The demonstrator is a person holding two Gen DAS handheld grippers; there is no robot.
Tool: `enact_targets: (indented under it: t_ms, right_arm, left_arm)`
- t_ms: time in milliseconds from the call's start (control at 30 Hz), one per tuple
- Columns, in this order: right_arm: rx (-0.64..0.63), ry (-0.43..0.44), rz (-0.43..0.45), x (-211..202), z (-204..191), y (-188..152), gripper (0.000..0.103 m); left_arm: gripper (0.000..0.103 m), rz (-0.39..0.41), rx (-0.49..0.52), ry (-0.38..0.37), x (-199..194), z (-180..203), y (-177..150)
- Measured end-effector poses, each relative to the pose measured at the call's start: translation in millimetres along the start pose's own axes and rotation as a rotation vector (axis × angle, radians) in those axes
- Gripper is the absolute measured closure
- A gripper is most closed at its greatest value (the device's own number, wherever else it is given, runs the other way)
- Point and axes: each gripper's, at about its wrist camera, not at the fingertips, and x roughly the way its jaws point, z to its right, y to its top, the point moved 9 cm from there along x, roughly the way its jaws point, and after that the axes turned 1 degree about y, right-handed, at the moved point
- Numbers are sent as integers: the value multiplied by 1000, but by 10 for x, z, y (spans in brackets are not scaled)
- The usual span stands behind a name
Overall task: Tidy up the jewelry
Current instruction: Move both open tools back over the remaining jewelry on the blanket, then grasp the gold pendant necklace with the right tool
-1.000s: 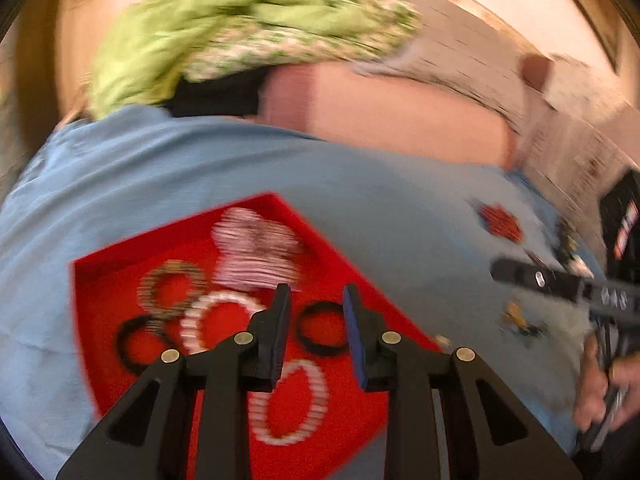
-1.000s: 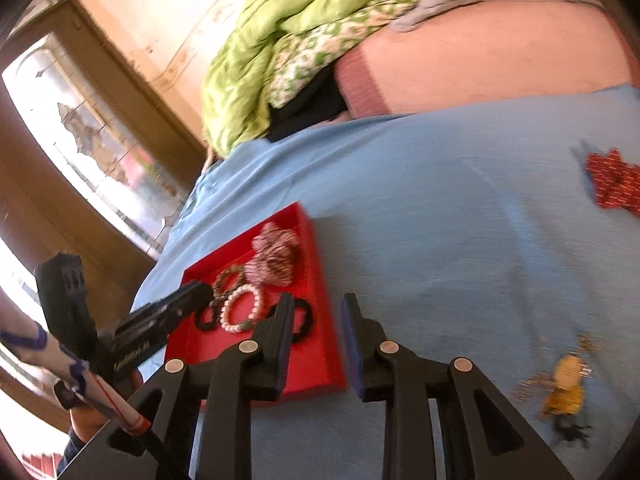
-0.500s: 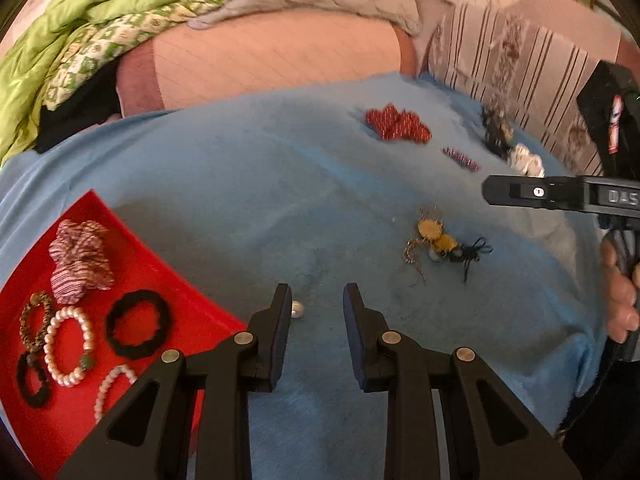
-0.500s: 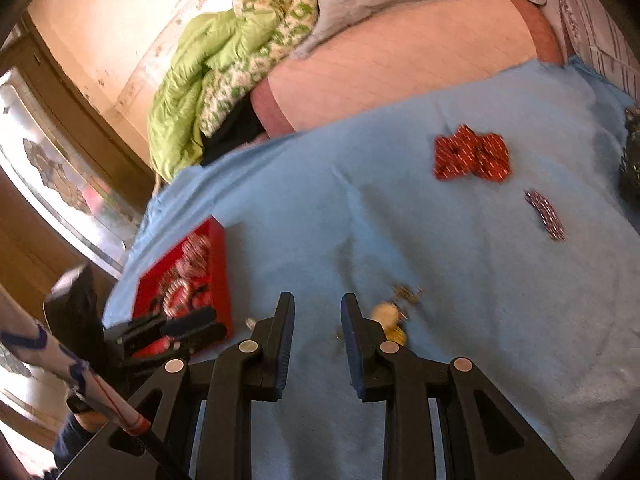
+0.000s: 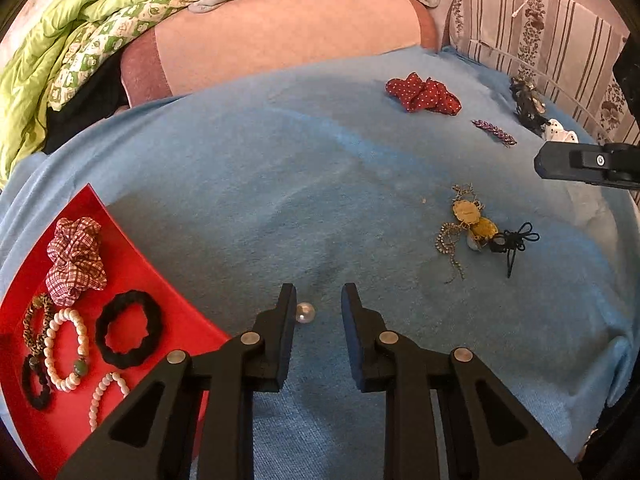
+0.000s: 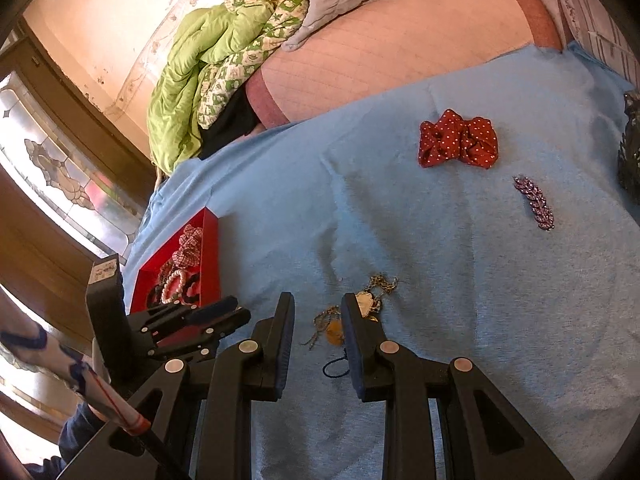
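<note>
Left gripper (image 5: 316,304): jaws closing, nothing gripped; pearl (image 5: 305,313) lies between them, beside the left finger
Right gripper (image 6: 317,312): jaws apart, gripping nothing, over the gold chain (image 6: 340,326)
Tray (image 5: 132,260): red, left of pearl, holds bracelets (image 5: 64,350)
Cloth (image 5: 280,184): blue, under everything

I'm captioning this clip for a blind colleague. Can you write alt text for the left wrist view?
The left gripper, jaws closing, hovers over a loose pearl on a blue cloth. A red tray of bracelets and hair ties sits left; a gold necklace and red scrunchie lie farther right.
</note>
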Motion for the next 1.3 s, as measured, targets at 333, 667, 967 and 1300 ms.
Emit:
enact_targets:
  t_ms: [333,667,967,1300]
  right_arm:
    - [18,-38,-24,92,93,-13,77]
    - [61,-43,-68,310,193,-54,77]
    - [29,-89,-155,677,199,-154,77]
    - [-86,-117,-84,611,66,29,99]
  left_arm:
    - [91,-4,50,27,67,169,-1]
    - [103,3,-37,-237,-84,421,46]
    - [103,102,-255,-260,-374,-259,204]
    - [69,0,-34,-301,-274,325,18]
